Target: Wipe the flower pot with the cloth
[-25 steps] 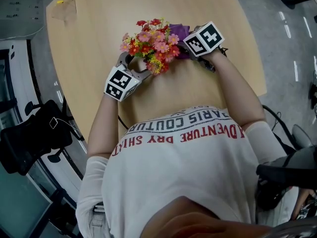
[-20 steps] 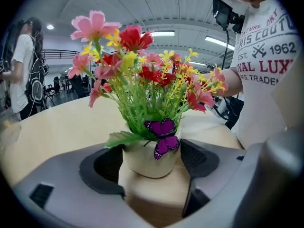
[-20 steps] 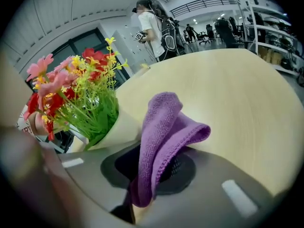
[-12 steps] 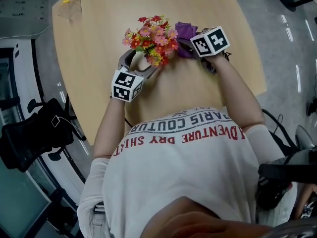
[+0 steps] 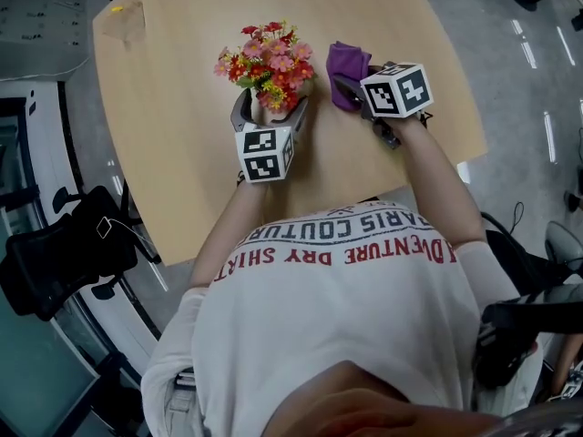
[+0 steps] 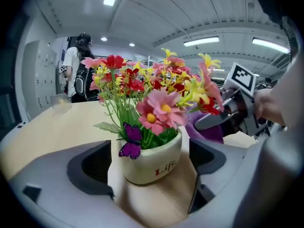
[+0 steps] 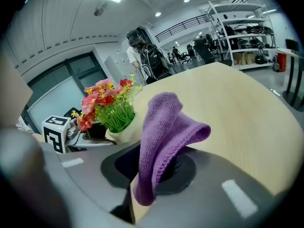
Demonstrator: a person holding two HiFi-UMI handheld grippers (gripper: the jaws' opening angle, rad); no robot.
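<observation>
Cloth (image 7: 167,127) seemingly in right hand-held gripper (image 7: 154,172)

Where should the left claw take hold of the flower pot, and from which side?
By the flower pot's round cream wall below the rim, one jaw on each side, coming in low from the person's side. The flowers overhang the top and block a grasp from above. The left claw sits that way now. Its jaws have just been opening, with the pot between them but not pressed.
</observation>
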